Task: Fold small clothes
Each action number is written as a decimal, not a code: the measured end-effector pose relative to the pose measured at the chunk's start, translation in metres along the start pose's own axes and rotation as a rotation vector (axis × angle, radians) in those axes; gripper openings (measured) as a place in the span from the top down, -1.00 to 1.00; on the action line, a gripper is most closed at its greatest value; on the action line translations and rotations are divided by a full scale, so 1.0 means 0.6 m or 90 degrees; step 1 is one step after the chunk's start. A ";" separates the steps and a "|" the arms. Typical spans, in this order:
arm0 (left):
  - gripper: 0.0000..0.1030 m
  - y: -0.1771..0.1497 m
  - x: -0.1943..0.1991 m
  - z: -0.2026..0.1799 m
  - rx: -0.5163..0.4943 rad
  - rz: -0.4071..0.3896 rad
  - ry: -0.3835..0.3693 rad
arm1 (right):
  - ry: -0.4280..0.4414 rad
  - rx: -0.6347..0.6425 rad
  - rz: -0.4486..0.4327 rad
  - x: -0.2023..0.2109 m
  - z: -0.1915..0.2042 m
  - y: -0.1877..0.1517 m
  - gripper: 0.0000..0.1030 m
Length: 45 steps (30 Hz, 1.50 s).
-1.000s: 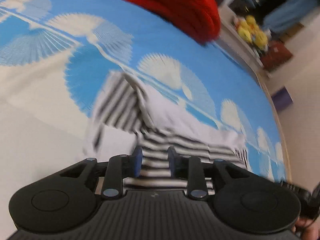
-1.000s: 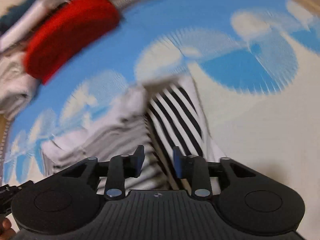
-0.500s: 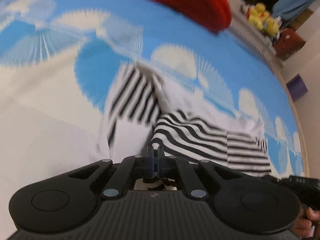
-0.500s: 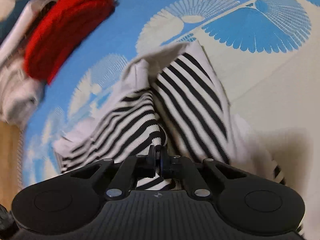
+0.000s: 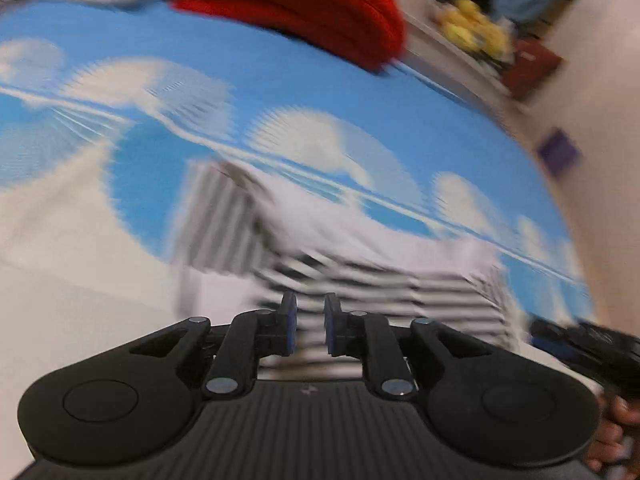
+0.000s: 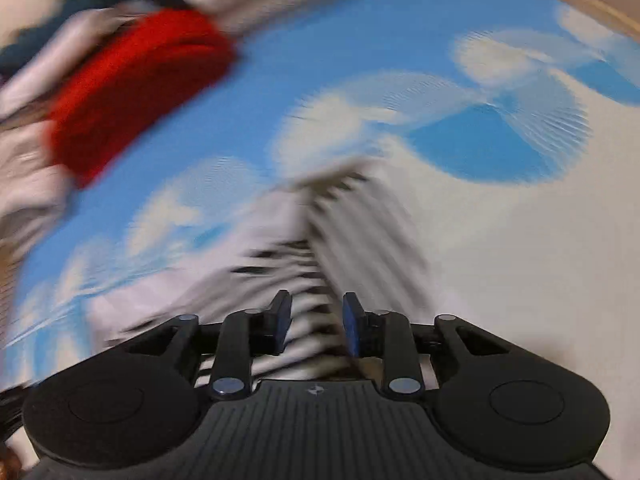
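Work surface: a blue cloth (image 5: 304, 92) printed with white fan shapes, paling to plain white toward the near side. Both views are motion-blurred.

The black-and-white striped garment (image 5: 360, 280) lies crumpled on this cloth, directly ahead of both grippers.

The left gripper (image 5: 307, 326) has its jaws parted and opening; striped fabric shows behind the gap, but the pads do not press on it. The right gripper (image 6: 314, 326) is likewise opening, wider, with fabric below and no grip.

A red knitted item (image 5: 304, 4) sits at the far edge beside pale heaped clothing (image 6: 28, 184).

Beyond the surface: yellow objects (image 5: 472, 32), a dark red box (image 5: 532, 68), a purple block (image 5: 558, 152) on the floor.
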<state>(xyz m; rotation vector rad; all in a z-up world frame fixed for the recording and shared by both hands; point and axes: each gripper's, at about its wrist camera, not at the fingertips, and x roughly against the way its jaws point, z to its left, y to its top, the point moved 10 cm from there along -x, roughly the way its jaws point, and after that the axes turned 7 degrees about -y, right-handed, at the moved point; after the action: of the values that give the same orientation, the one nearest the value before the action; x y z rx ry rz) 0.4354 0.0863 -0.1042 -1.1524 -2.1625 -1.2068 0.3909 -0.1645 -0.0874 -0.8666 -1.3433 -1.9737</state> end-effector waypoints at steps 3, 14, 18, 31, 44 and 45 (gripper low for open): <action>0.40 -0.060 -0.054 0.017 0.022 0.122 0.020 | 0.110 0.040 0.119 -0.027 0.055 -0.053 0.08; 0.49 -0.053 -0.048 0.007 0.025 0.136 -0.037 | 0.204 0.111 0.245 -0.061 0.099 -0.104 0.08; 0.52 -0.079 -0.066 0.030 -0.008 0.181 0.024 | 0.175 0.277 0.281 -0.078 0.124 -0.159 0.14; 0.52 -0.052 -0.057 0.053 -0.078 0.185 0.030 | 0.010 0.356 0.164 -0.110 0.041 -0.063 0.49; 0.48 -0.049 0.089 -0.018 -0.113 0.100 0.013 | 0.014 0.235 0.095 0.045 0.004 -0.026 0.36; 0.48 -0.047 0.123 -0.032 -0.116 0.082 0.007 | 0.024 0.223 0.072 0.082 0.003 -0.019 0.32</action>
<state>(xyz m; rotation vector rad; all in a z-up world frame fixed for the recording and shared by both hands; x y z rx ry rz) 0.3692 0.0962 -0.0584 -1.3350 -1.9691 -1.3711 0.3524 -0.1643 -0.0550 -0.7170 -1.5223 -1.5972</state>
